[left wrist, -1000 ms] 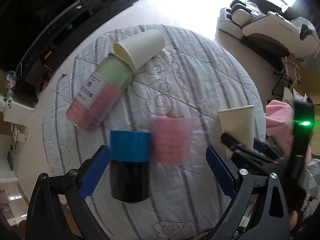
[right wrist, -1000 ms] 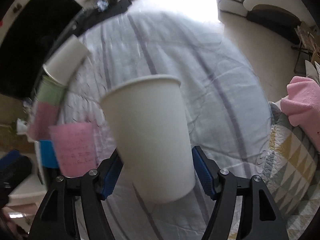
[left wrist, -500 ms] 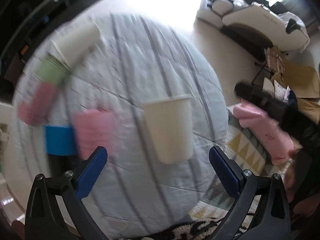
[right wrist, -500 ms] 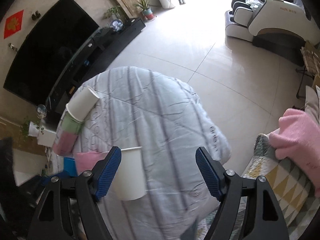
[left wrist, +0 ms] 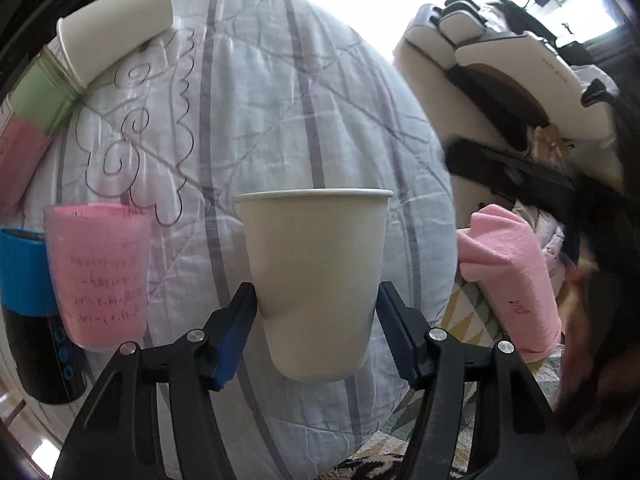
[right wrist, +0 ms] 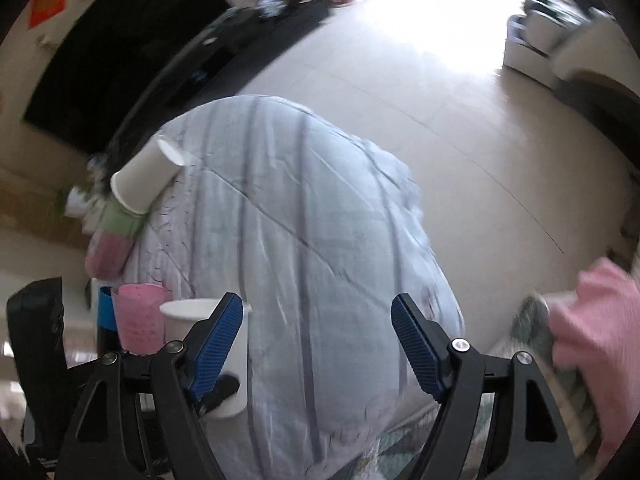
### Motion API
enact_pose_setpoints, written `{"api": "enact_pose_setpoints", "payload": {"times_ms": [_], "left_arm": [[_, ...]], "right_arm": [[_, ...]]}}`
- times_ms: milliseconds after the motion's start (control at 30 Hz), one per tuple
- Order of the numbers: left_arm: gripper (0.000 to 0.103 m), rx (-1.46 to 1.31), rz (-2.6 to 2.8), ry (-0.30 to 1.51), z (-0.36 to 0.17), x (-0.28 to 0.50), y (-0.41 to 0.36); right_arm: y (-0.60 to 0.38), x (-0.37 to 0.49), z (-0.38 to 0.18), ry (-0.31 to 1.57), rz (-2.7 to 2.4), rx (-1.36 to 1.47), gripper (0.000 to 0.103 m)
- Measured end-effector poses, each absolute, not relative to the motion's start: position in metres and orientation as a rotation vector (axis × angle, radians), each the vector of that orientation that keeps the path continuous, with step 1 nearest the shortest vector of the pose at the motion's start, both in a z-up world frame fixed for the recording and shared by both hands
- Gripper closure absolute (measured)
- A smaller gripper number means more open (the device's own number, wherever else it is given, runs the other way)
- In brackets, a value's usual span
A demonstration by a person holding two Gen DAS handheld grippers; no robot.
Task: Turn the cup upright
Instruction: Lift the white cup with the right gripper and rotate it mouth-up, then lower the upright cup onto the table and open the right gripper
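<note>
A white paper cup (left wrist: 316,280) stands upright, mouth up, on the round table covered with a striped quilt (left wrist: 280,112). My left gripper (left wrist: 316,332) has its blue pads against both sides of the cup's lower half. The same cup shows at the lower left of the right wrist view (right wrist: 208,344), partly behind my right gripper's left finger. My right gripper (right wrist: 318,348) is open and empty, back from the table's near edge. A second white paper cup (left wrist: 112,24) lies on its side at the far left, also in the right wrist view (right wrist: 146,176).
A pink cup (left wrist: 98,276) and a blue-and-black can (left wrist: 28,312) stand left of the held cup. A green-and-pink jar (left wrist: 32,116) lies by the tipped cup. A pink cloth (left wrist: 508,280) and a massage chair (left wrist: 520,64) are to the right, off the table.
My right gripper let go of the upright cup, opened and pulled back and up. My left gripper swung right to that cup and closed in on its sides.
</note>
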State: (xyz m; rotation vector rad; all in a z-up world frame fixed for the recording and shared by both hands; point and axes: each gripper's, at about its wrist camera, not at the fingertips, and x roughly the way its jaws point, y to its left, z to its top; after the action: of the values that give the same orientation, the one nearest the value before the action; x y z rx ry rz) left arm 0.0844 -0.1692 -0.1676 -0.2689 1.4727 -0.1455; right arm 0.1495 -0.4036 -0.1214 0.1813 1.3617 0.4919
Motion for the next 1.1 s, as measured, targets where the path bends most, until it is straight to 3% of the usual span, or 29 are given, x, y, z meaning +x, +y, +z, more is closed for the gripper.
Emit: {"api": "enact_pose_setpoints", "payload": {"times_ms": [167, 300, 400, 667, 700, 767, 933, 1100], "left_arm": [[0.041, -0.293, -0.163, 1.478, -0.168, 0.089, -0.163], [0.041, -0.272, -0.181, 1.485, -0.170, 0.088, -0.160], [0.041, -0.302, -0.209, 1.456, -0.165, 0.082, -0.158], [0.039, -0.225, -0.248, 1.299, -0.120, 0.103, -0.167], [0.036, -0.218, -0.241, 1.302, -0.122, 0.104, -0.167], [0.015, -0.222, -0.227, 1.353, -0.135, 0.109, -0.162], [0.013, -0.255, -0.179, 1.466, -0.157, 0.101, -0.155], [0.013, -0.207, -0.181, 1.454, -0.143, 0.069, -0.151]], "right_arm": [[-0.362, 0.191, -0.140, 1.449, 0.690, 0.061, 0.027], [-0.327, 0.181, -0.153, 1.523, 0.874, -0.062, 0.049], [-0.321, 0.171, -0.147, 1.533, 0.953, -0.082, 0.059], [-0.336, 0.150, -0.086, 1.423, 1.019, -0.027, 0.057], [-0.337, 0.150, -0.084, 1.408, 0.997, -0.021, 0.056], [-0.340, 0.154, -0.095, 1.416, 0.912, -0.022, 0.056], [-0.349, 0.156, -0.136, 1.500, 0.784, 0.025, 0.056], [-0.347, 0.140, -0.120, 1.456, 0.814, 0.040, 0.056]]}}
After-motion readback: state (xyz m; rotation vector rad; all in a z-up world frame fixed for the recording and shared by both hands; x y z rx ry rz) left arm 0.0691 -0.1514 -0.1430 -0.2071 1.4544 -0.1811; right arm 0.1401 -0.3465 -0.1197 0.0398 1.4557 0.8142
